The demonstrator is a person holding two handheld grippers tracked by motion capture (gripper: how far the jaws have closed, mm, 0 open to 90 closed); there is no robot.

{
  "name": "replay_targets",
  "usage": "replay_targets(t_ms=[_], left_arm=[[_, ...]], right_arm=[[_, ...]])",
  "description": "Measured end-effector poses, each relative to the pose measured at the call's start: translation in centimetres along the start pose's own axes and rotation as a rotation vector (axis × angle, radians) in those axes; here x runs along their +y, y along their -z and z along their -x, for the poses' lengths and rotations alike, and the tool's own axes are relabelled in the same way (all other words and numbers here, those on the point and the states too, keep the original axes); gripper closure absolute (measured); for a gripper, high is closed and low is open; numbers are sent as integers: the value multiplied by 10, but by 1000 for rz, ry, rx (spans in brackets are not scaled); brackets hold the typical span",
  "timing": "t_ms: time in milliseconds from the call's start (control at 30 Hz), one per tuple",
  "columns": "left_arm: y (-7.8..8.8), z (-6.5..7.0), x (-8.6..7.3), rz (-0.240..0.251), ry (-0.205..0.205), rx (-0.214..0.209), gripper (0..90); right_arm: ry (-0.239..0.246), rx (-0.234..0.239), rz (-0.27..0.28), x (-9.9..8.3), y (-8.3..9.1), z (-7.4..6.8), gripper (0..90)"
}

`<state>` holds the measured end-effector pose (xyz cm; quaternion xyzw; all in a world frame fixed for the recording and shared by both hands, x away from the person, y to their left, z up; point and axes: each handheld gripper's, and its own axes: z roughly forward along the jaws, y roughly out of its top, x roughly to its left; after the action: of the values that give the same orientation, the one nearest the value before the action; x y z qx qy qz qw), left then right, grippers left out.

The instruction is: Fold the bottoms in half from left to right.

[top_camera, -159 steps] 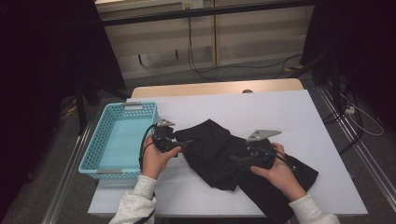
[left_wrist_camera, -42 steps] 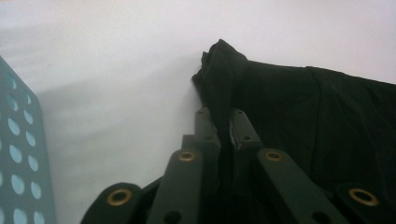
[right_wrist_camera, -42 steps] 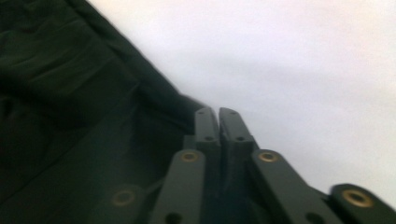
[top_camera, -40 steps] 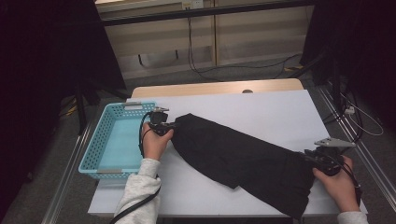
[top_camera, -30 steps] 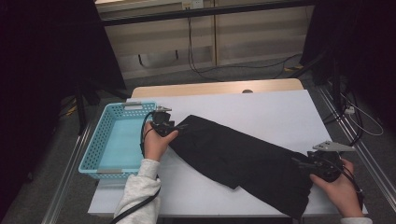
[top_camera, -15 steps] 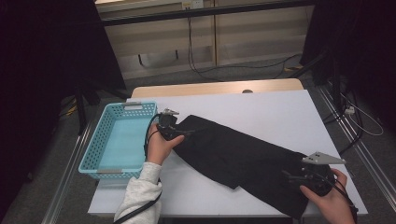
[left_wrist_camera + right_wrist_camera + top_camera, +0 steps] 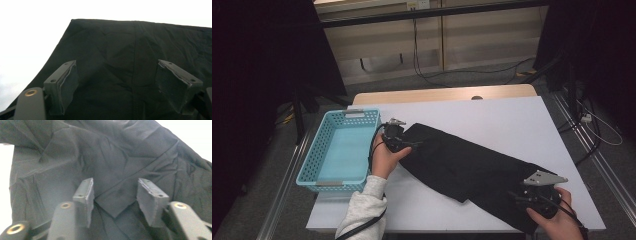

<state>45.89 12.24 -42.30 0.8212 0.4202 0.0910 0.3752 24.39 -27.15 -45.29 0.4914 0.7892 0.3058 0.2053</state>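
Observation:
A long black garment (image 7: 472,165) lies stretched slantwise over the white table (image 7: 492,115). My left gripper (image 7: 412,144) is at its far left end, by the basket. In the left gripper view this gripper (image 7: 117,85) stands open over flat black cloth (image 7: 120,50); its jaws have just been opening and the pads touch nothing. My right gripper (image 7: 516,196) is at the garment's near right end. In the right gripper view its jaws (image 7: 115,200) have just been closing around a folded corner of cloth (image 7: 113,208), with gaps still showing on both sides.
A light blue plastic basket (image 7: 312,150) stands at the table's left side, close to my left hand. The table's near edge runs just under my right hand. Bare tabletop lies behind the garment and in front of its left half.
The bunched garment from the earliest frame is now pulled out long. In the last second my right gripper slid left and nearer along the garment's end. The left hand hardly moved.

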Motion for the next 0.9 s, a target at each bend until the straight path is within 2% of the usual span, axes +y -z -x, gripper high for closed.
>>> replay_targets(t_ms=[133,167,300,333,533,567,600,667,767,800,867,900], left_arm=[[0,-1,-1,6,5,6,191],[1,-1,-1,9,6,8,191],[1,-1,0,17,8,7,190],[1,-1,0,16,9,7,190],[0,-2,0,15,11,7,191],[0,-2,0,15,11,7,191],[1,-2,0,16,12,6,191],[2,-2,0,11,13,3,191],[2,-3,0,7,11,0,191],[0,-3,-1,15,12,10,191],[0,-2,-1,14,13,10,191],[-1,-2,-1,14,13,12,191]], right_arm=[[-6,-11,0,-1,4,7,798],[-11,-10,-1,-2,6,10,832],[-47,-15,24,-3,14,20,867],[-63,-39,45,-2,22,27,880],[-116,-103,97,-7,41,52,882],[-116,-103,97,-7,41,52,882],[-131,-124,97,-11,43,60,882],[-139,-140,95,-14,44,64,882],[-151,-150,94,-16,43,69,873],[-143,-185,83,-17,41,70,838],[-150,-190,74,-18,37,71,715],[-153,-192,77,-18,36,71,689]])
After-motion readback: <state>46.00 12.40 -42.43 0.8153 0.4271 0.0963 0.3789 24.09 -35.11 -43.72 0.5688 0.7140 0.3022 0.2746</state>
